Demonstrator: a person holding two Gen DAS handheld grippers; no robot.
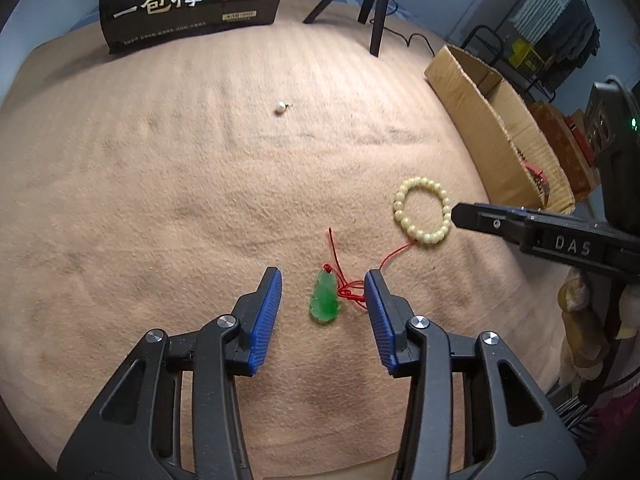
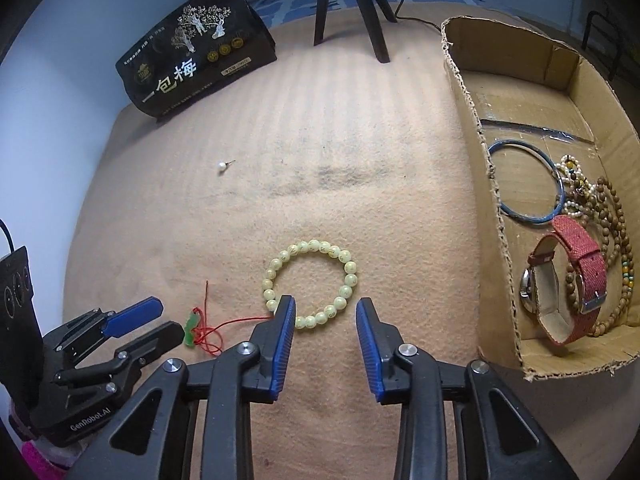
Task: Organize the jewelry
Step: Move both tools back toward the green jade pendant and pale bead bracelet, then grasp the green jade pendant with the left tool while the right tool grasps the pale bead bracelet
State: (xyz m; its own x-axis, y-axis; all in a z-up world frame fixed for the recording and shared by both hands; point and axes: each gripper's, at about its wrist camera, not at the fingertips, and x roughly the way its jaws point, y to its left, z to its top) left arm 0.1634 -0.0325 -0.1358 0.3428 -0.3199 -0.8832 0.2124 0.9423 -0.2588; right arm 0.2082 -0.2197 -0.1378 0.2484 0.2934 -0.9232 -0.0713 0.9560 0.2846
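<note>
A green gourd pendant (image 1: 325,299) on a red cord (image 1: 352,286) lies on the tan cloth between the tips of my open left gripper (image 1: 323,277). It also shows in the right wrist view (image 2: 189,330). A pale yellow bead bracelet (image 2: 310,282) lies just ahead of my open right gripper (image 2: 326,306), its near beads between the fingertips. The bracelet shows in the left wrist view (image 1: 422,210) too. A small pearl earring (image 1: 279,108) lies farther out on the cloth. Both grippers are empty.
A cardboard box (image 2: 490,184) at the right holds a blue bangle (image 2: 528,180), a red-strapped watch (image 2: 568,280) and brown bead strings (image 2: 618,232). A black snack bag (image 2: 196,50) and tripod legs (image 2: 372,12) stand at the far edge.
</note>
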